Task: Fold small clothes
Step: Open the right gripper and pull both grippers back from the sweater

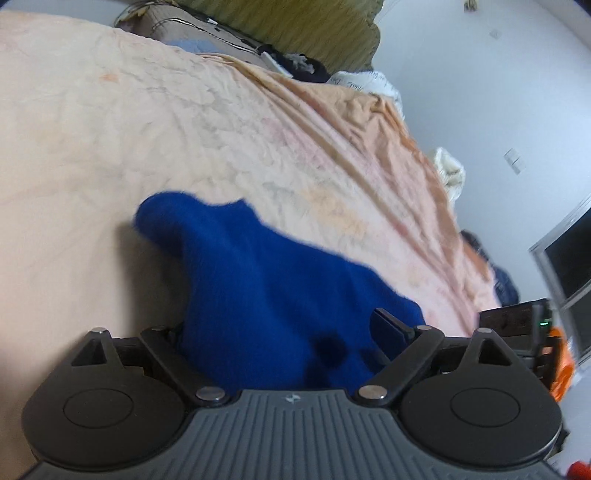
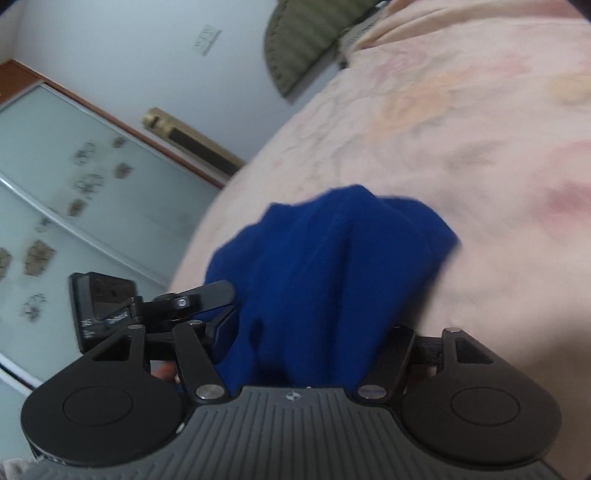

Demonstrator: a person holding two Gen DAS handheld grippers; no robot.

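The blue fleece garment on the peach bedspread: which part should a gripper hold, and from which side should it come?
Probably the near bunched edge of the blue fleece garment, approached low from the near side of the peach bedspread. There the fabric rises in thick folds between the gripper fingers, whereas the far lobe lies flatter.

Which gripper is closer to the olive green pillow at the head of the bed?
Cannot tell: both are far from it. The olive pillow lies across the peach bedsheet from the left gripper and the right gripper, each at the blue garment.
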